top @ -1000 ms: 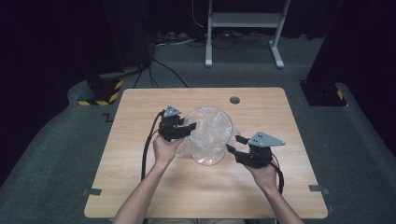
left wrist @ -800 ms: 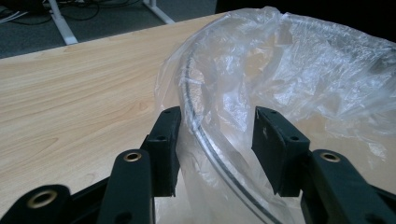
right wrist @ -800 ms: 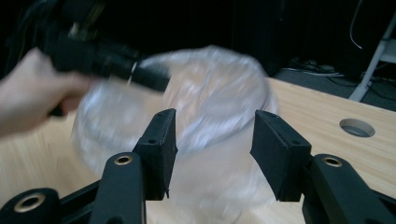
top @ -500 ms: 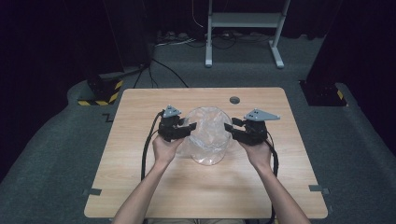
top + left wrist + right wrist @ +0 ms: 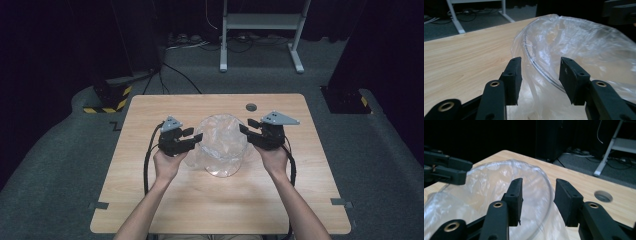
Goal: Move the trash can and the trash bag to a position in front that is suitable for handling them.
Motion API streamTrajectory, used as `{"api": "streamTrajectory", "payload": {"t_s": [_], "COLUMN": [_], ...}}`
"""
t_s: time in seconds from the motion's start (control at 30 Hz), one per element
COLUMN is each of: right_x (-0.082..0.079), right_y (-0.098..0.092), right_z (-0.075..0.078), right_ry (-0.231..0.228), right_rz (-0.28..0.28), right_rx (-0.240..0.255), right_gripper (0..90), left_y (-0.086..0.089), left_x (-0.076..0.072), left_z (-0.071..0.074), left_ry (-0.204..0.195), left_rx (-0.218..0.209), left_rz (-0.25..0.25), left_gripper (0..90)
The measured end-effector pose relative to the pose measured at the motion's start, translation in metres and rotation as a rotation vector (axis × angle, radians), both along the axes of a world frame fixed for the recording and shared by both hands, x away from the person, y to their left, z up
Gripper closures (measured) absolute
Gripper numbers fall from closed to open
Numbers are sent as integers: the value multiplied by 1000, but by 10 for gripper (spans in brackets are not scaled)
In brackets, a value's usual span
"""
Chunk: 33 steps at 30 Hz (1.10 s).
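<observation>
Pale wood table (image 5: 150,200) on grey carpet, dark room behind. 2 forearms enter from the near edge, each hand carrying 1 gripper. Left gripper (image 5: 196,139) sits at the left side of a clear bowl (image 5: 220,167) lined with a thin plastic bag (image 5: 222,137); in the left gripper view its jaws stand about half open, straddling the bowl's rim and the bag film (image 5: 584,45), pads (image 5: 515,75) not visibly pressing on either. Right gripper (image 5: 244,129) is at the bowl's right side; its jaws have just been opening a little and also stand about half apart, with the rim and bag edge (image 5: 499,175) passing between them, no clamp seen. Bowl rests mid-table, between the 2 grippers. Farther off, a round grommet hole (image 5: 251,107) near the far table edge. Beyond the table, a white metal stand (image 5: 260,22), loose cables on the floor, and a yellow-black striped base (image 5: 107,102) at far left.
</observation>
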State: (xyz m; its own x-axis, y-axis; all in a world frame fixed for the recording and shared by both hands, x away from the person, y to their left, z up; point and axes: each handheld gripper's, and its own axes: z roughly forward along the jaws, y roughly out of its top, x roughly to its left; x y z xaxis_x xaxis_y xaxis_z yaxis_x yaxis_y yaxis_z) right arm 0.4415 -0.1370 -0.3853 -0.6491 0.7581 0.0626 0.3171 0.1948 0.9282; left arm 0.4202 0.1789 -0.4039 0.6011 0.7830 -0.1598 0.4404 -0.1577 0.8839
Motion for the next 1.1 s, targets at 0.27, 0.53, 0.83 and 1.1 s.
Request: {"api": "streamTrajectory", "payload": {"t_s": [0.27, 0.53, 0.83, 1.1], "right_x": [14, 17, 15, 14], "right_y": [19, 21, 24, 25], "right_z": [-12, -18, -21, -23], "right_ry": [51, 73, 79, 85], "right_rz": [61, 91, 104, 108], "right_rx": [-42, -53, -66, -81], "right_gripper": [517, 520, 551, 569], "left_y": [17, 25, 25, 10], "left_x": [-15, -14, 3, 24], "left_z": [2, -25, -62, -88], "left_ry": [-23, 67, 205, 305], "left_rx": [-30, 2, 20, 31], "left_rz": [-13, -14, -18, -38], "left_gripper": [582, 628, 793, 900]}}
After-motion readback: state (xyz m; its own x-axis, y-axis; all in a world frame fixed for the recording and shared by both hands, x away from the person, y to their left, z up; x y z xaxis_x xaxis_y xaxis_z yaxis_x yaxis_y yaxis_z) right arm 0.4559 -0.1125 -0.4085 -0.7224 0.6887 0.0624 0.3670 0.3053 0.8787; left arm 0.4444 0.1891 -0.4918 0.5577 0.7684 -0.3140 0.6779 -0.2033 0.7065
